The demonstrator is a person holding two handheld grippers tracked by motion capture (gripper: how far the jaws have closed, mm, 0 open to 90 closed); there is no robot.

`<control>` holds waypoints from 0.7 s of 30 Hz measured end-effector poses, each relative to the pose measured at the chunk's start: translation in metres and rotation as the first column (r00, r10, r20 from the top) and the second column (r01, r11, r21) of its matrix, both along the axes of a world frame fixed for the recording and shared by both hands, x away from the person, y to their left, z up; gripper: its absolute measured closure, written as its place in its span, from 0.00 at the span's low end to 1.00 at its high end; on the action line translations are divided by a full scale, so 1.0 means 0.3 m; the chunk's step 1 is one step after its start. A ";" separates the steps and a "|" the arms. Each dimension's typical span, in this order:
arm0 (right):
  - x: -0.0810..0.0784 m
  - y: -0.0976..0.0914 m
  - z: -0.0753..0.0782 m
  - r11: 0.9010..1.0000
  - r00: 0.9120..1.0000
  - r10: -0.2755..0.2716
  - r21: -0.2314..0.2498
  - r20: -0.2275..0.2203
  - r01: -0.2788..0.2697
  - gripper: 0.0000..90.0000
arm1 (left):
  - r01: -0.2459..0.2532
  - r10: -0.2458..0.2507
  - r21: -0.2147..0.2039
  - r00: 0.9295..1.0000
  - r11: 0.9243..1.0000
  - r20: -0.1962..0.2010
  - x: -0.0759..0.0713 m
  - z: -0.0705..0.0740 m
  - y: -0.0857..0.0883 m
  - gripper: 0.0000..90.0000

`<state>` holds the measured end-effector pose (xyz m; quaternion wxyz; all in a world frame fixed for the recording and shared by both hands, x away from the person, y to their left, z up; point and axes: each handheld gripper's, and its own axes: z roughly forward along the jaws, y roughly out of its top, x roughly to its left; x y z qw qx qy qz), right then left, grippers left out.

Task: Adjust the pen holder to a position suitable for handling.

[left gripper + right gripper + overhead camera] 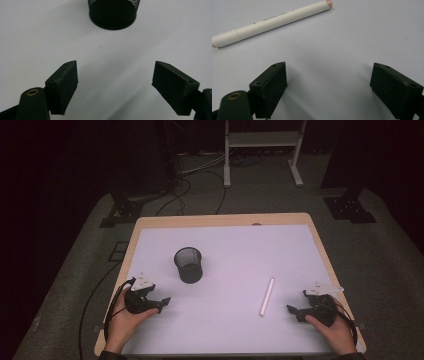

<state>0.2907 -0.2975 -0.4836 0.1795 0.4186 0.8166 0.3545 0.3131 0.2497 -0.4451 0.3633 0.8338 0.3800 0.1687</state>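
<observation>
Dark floor and cabling surround my desk, where a white marker pen lies flat at near right, well apart from the black mesh cup at centre left. Both the left hand-held gripper and right hand-held gripper rest with jaws apart, gripping nothing. I judge the pen light, rigid, smooth and prone to rolling, so I would pinch it across mid-barrel.
</observation>
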 end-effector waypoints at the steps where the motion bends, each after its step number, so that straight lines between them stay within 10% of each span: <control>1: 0.000 0.000 0.000 1.000 1.000 0.000 0.000 0.000 0.000 0.14 | 0.000 0.000 -0.002 1.000 1.000 -0.004 0.002 0.003 -0.002 0.24; 21: 0.001 -0.001 0.000 1.000 1.000 0.001 -0.001 0.000 -0.001 0.14 | -0.011 0.009 -0.037 0.998 0.999 -0.057 0.073 0.125 -0.027 0.41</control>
